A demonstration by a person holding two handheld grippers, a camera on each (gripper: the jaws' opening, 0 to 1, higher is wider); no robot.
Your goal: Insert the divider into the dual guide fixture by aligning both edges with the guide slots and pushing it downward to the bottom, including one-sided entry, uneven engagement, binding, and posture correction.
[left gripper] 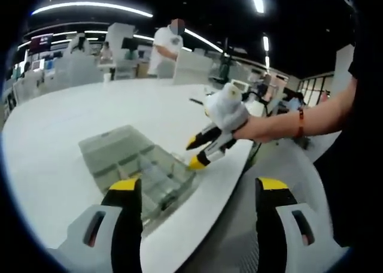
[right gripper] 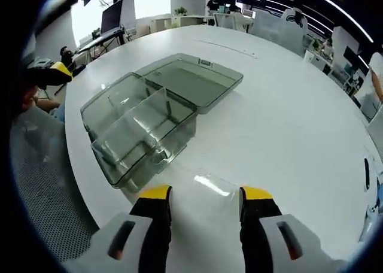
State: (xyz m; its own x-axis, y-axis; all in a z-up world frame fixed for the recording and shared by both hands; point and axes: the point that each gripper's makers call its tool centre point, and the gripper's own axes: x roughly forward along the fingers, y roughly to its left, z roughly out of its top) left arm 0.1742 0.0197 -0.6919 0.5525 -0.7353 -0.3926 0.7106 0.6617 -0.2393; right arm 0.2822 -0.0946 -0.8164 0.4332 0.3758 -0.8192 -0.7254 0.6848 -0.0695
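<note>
On the white round table (right gripper: 287, 123) sits a clear plastic compartment box (right gripper: 140, 129), its hinged lid (right gripper: 194, 78) thrown open and lying flat behind it. From the right gripper view you can see a wall already standing inside the box, splitting it into sections. The box is close to the table's edge.

The loose divider (right gripper: 209, 183), a thin transparent sheet, lies flat on the tabletop just in front of the box, near its front corner. The right gripper (right gripper: 206, 204) hovers right over it, yellow-tipped jaws spread wide apart with the sheet showing between them; nothing is in its grasp, and I cannot tell whether the tips touch the sheet.

In the left gripper view, the left gripper (left gripper: 200, 192) hangs off the table's edge, jaws wide open and holding nothing, with the box (left gripper: 140, 162) just ahead of its left jaw. The other gripper (left gripper: 200, 150) comes in from the right, held by a hand (left gripper: 251, 128), tips pointing down beside the box's far corner.

Beyond the table, a person in white (left gripper: 164, 48) stands among desks and monitors.
</note>
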